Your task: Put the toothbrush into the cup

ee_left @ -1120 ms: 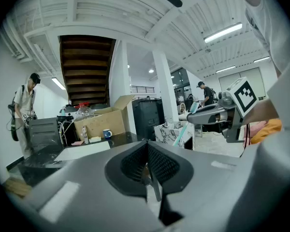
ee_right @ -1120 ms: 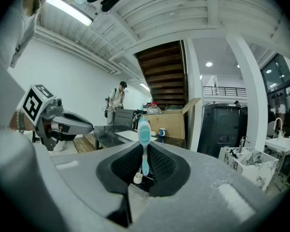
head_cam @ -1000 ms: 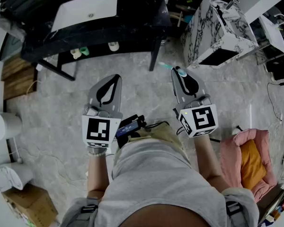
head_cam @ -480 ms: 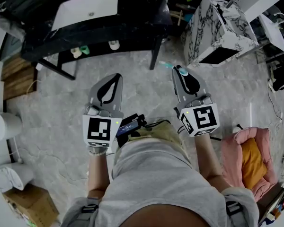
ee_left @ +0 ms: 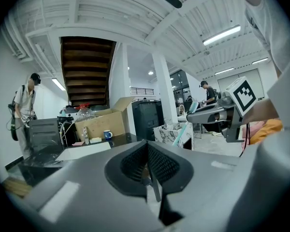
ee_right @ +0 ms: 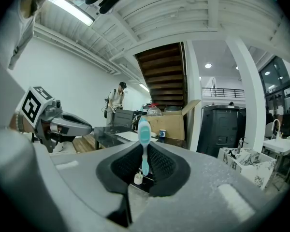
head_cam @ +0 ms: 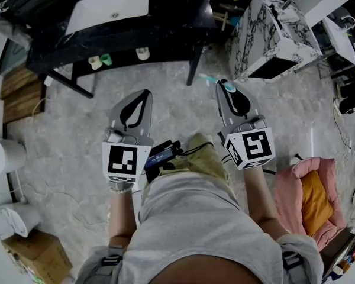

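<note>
Toothbrush [ee_right: 144, 132] pinched in right claw [ee_right: 146, 164], left claw [ee_left: 147, 166] pressed together, empty; thin handle may swivel loose in transit.

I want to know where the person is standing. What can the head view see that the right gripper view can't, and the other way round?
Only the head view shows the pink cushioned bed with an orange pillow on the floor and the small black device at the person's waist. Only the right gripper view shows the dark wooden staircase, the long ceiling strip light and a person standing far off. Both show the teal-and-white plastic toothbrush pinched in the right tongs, and the left tongs.
</note>
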### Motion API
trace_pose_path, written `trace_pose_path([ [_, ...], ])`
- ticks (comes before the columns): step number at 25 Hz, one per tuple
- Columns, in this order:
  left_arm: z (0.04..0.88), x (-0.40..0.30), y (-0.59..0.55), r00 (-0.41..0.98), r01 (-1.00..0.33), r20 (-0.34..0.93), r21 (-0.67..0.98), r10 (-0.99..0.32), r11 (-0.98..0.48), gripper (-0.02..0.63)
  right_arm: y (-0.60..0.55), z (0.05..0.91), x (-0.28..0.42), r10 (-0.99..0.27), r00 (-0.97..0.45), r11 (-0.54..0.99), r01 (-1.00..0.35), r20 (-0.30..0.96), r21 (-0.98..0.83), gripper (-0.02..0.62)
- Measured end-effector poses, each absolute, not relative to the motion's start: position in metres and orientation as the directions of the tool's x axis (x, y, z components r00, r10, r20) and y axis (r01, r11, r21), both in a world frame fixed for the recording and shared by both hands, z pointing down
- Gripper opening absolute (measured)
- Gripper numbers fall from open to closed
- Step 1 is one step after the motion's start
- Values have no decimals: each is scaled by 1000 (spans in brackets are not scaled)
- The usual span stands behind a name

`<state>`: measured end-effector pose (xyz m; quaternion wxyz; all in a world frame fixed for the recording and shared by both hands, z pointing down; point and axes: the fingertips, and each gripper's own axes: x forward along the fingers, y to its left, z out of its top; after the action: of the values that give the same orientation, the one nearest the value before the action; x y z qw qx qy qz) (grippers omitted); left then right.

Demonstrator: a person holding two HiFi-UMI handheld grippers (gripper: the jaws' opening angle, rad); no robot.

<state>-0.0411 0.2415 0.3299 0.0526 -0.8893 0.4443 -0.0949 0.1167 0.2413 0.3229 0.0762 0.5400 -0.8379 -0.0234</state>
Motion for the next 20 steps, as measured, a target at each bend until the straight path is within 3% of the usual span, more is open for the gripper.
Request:
trace_pose_path([
  [20,334,-49,222,524,-816,135,-202,-841,-542,11,210,325,116,-883,-461,470,-873,92,133,32],
])
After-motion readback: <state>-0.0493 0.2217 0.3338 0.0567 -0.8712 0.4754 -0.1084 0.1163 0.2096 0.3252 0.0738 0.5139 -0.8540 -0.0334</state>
